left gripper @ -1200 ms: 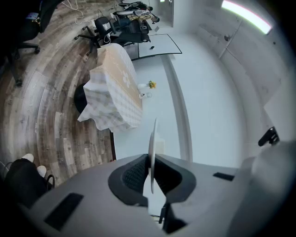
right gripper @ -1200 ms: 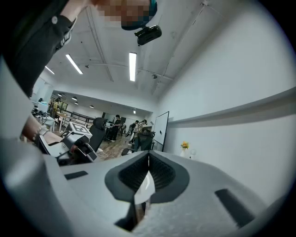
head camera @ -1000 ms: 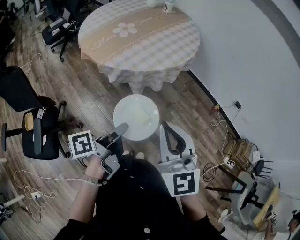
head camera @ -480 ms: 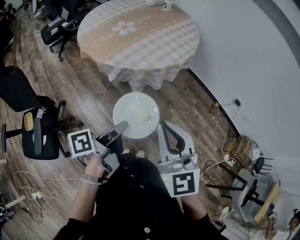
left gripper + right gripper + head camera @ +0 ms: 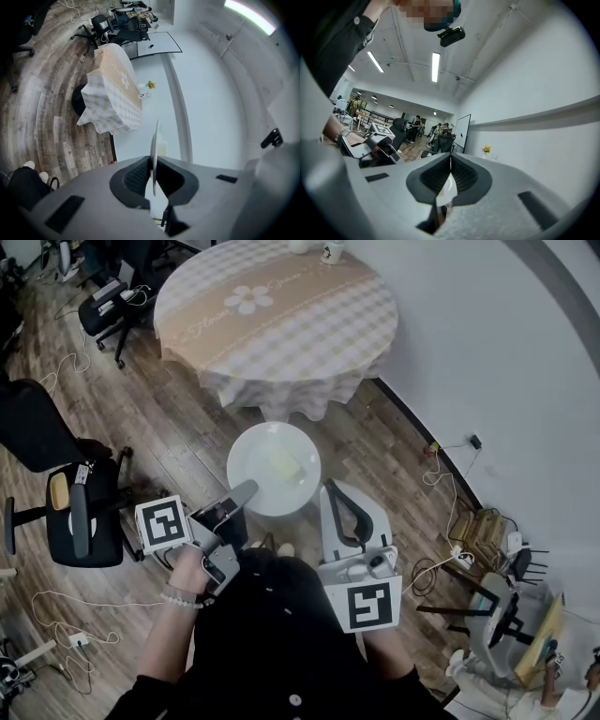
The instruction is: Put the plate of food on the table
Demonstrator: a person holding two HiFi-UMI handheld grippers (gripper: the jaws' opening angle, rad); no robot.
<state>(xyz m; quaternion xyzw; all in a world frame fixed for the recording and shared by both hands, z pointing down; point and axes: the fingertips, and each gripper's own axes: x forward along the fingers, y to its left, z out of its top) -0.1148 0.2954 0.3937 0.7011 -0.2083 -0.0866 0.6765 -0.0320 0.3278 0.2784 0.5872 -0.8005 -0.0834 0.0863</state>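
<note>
A white plate (image 5: pixel 274 470) with a pale yellow piece of food on it hangs level above the wooden floor, short of the round table (image 5: pixel 277 315) with its checked cloth and flower print. My left gripper (image 5: pixel 246 493) is shut on the plate's near-left rim. In the left gripper view the plate (image 5: pixel 153 145) stands edge-on between the pads of that gripper (image 5: pixel 152 169), with the table (image 5: pixel 115 89) beyond it. My right gripper (image 5: pixel 328 491) is shut on the plate's near-right rim. A white sliver shows between its pads in the right gripper view (image 5: pixel 449 174).
A cup (image 5: pixel 333 251) and a small flower stand at the table's far edge. Black office chairs (image 5: pixel 80 517) (image 5: pixel 105 298) and loose cables lie to the left. A white wall (image 5: pixel 497 381) runs along the right, with clutter (image 5: pixel 497 615) at its foot.
Both grippers keep their hold on the plate. The room has slid slightly in the head view, and the black chair at the left sits a little lower.
</note>
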